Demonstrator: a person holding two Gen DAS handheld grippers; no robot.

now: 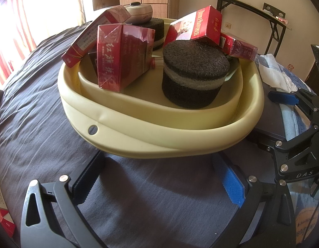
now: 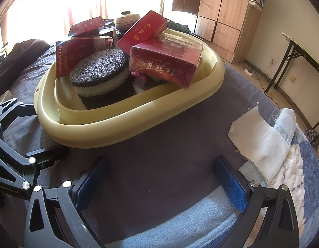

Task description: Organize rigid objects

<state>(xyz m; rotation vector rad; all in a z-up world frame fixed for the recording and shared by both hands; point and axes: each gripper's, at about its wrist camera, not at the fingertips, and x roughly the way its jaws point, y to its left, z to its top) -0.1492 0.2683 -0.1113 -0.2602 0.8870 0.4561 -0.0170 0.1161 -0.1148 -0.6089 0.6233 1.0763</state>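
A cream plastic basin (image 1: 138,132) (image 2: 122,122) sits on the dark grey bed sheet. It holds several red boxes, one standing upright (image 1: 120,57) and one lying on the rim (image 2: 167,64). A black foam cylinder with a grey band (image 1: 194,74) (image 2: 101,76) stands among them, and a beige round case (image 1: 138,12) lies at the back. My left gripper (image 1: 159,175) is open with only sheet between its fingers, and its tips reach the basin's near rim. My right gripper (image 2: 159,177) is also open and has nothing in it, a short way in front of the basin.
A red and white box (image 1: 2,217) lies at the lower left edge. A white cloth (image 2: 260,142) and a light blue towel (image 2: 159,217) lie on the bed. A wooden wardrobe (image 2: 221,10) and a black folding table (image 2: 300,51) stand beyond.
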